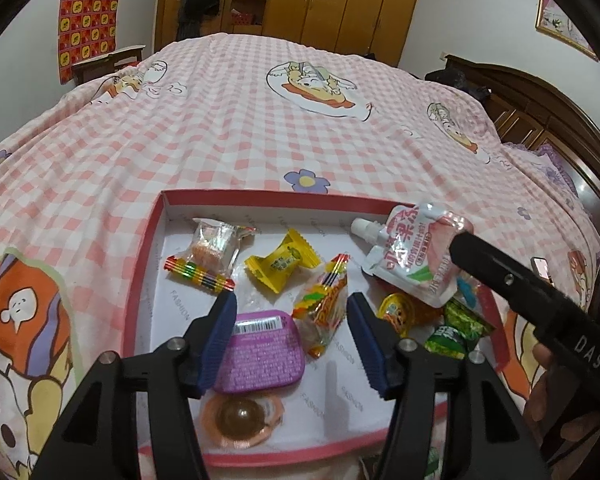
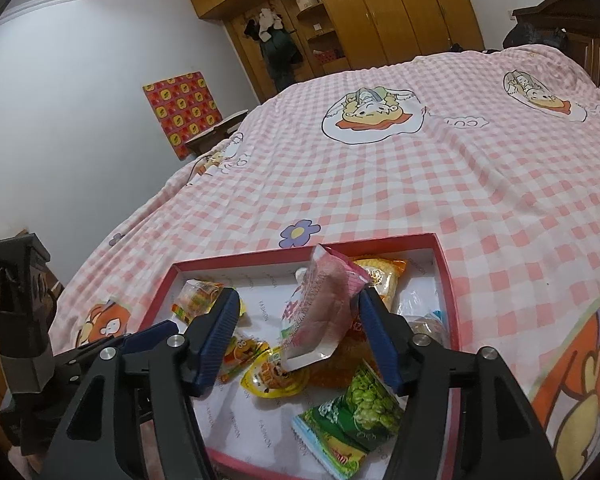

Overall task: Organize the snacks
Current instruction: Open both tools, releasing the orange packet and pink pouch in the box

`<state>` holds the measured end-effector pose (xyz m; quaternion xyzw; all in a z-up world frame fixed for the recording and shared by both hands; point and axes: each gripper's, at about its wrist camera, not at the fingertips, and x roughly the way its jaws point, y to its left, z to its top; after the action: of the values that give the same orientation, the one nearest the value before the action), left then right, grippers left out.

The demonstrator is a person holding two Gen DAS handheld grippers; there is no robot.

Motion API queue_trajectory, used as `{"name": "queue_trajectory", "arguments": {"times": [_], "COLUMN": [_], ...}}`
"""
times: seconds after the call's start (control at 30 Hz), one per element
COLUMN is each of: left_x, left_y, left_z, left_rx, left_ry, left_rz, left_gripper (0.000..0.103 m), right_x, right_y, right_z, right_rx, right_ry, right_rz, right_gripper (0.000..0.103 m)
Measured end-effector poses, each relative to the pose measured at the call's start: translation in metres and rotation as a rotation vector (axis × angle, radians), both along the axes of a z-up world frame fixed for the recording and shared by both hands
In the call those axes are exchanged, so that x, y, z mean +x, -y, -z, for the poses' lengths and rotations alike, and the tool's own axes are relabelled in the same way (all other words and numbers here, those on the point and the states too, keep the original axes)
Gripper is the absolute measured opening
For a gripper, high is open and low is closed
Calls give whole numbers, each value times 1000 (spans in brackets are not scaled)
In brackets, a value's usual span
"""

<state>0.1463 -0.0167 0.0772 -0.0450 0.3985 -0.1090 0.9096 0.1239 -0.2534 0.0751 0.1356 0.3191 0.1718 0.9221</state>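
I see right gripper [image 2: 296, 336] half open, pink pouch [image 2: 320, 312] loose between jaws over red box [image 2: 446, 276]; may tip onto snacks. Left gripper [image 1: 292, 340] half open, empty, near purple case [image 1: 260, 352].

Each camera sits on its own tongs and looks forward and down along the two blue fingers. The left one is close above the near left part of the red box [image 1: 148, 240] on the bed [image 1: 240, 128]. The right one is close over the near right part and faces a bit left. Both see the box of snacks, the pink checked bed cover, and the far wooden wardrobe [image 2: 380, 12].
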Motion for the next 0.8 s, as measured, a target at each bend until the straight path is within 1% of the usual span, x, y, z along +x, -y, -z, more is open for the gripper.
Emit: {"name": "queue_trajectory", "arguments": {"times": [0.4,0.8], "left_x": [-29,-60], "left_y": [-5,-8], "left_z": [-8,-11], "left_rx": [-1,-9], "left_ry": [1,1], "left_rz": [3,12], "left_gripper": [60,60], "right_x": [-25,-57], "right_y": [9,8], "right_z": [-5,-8], "right_rx": [2,-28], "right_ry": [-6,-12], "right_rz": [0,-13], "right_gripper": [63,63]}}
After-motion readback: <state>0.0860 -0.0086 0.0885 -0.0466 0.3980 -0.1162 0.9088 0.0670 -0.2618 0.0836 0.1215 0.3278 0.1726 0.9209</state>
